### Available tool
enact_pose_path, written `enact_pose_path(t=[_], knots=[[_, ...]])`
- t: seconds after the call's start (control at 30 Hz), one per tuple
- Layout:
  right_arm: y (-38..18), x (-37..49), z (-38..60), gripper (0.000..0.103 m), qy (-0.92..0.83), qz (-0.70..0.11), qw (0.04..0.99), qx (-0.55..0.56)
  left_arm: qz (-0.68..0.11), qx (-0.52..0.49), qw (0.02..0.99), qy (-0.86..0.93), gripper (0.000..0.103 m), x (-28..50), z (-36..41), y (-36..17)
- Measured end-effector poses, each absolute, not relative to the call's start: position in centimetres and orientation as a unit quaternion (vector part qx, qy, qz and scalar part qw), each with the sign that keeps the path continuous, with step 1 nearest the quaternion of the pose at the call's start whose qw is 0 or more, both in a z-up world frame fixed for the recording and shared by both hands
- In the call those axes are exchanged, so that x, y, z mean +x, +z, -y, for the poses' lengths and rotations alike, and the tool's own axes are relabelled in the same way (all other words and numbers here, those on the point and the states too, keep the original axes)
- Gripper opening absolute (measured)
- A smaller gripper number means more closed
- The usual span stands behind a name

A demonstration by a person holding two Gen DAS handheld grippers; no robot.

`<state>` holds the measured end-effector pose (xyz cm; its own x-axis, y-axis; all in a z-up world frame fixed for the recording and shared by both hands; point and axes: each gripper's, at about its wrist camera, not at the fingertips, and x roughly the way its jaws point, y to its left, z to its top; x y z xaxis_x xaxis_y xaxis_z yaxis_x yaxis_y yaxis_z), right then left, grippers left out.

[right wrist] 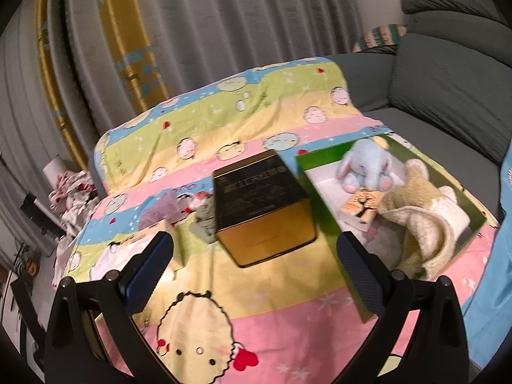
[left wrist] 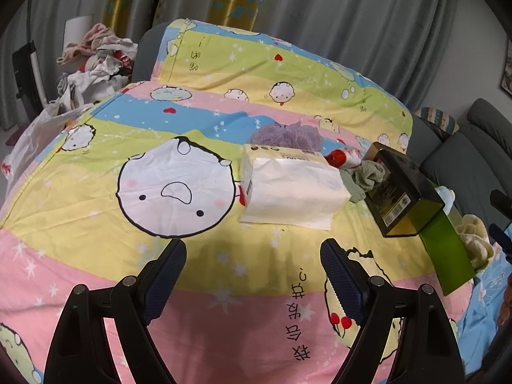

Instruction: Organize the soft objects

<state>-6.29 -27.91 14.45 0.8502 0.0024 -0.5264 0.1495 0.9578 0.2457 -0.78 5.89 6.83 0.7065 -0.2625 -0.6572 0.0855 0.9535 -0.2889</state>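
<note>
A white tissue pack [left wrist: 289,187] lies on the cartoon bedsheet [left wrist: 96,256] just ahead of my open, empty left gripper [left wrist: 252,249]. Behind it sit a purple bath puff [left wrist: 288,136], a red-and-white soft toy [left wrist: 340,156] and a grey-green cloth [left wrist: 368,176]. A green tray [right wrist: 323,198] at the right holds a blue plush elephant [right wrist: 368,168], a cream plush [right wrist: 425,217] and a small orange box [right wrist: 361,206]. My right gripper [right wrist: 254,252] is open and empty, in front of a dark gold tin [right wrist: 260,208].
The dark gold tin [left wrist: 400,188] stands between the soft things and the green tray [left wrist: 444,243]. A clothes pile [left wrist: 96,60] and a plastic bag [left wrist: 35,137] lie at the far left. A grey sofa [right wrist: 448,80] is on the right, curtains [left wrist: 304,0] behind.
</note>
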Motion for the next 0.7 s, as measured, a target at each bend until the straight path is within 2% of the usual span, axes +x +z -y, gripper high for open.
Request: enact_pose_path(t=[0.17, 0.4, 0.53, 0.7], knots=[[14.4, -3.8, 25.2, 0.102, 0.039, -0.305, 0.940, 0.145, -0.371, -0.116, 0.917, -0.090, 0.086, -0.7, -6.3, 7.2], [13.4, 6.6, 17.1, 0.101, 0.112, -0.398, 0.903, 0.113, -0.398, -0.140, 0.903, -0.076, 0.086, 0.2, -7.6, 6.7], [10.8, 14.5, 12.1, 0.100, 0.093, -0.455, 0.883, 0.071, -0.425, -0.142, 0.891, -0.068, 0.086, 0.7, -7.9, 5.9], [6.4, 21.5, 8.6, 0.094, 0.037, -0.506, 0.861, -0.003, -0.438, -0.141, 0.887, -0.026, 0.086, 1.6, -8.8, 5.1]])
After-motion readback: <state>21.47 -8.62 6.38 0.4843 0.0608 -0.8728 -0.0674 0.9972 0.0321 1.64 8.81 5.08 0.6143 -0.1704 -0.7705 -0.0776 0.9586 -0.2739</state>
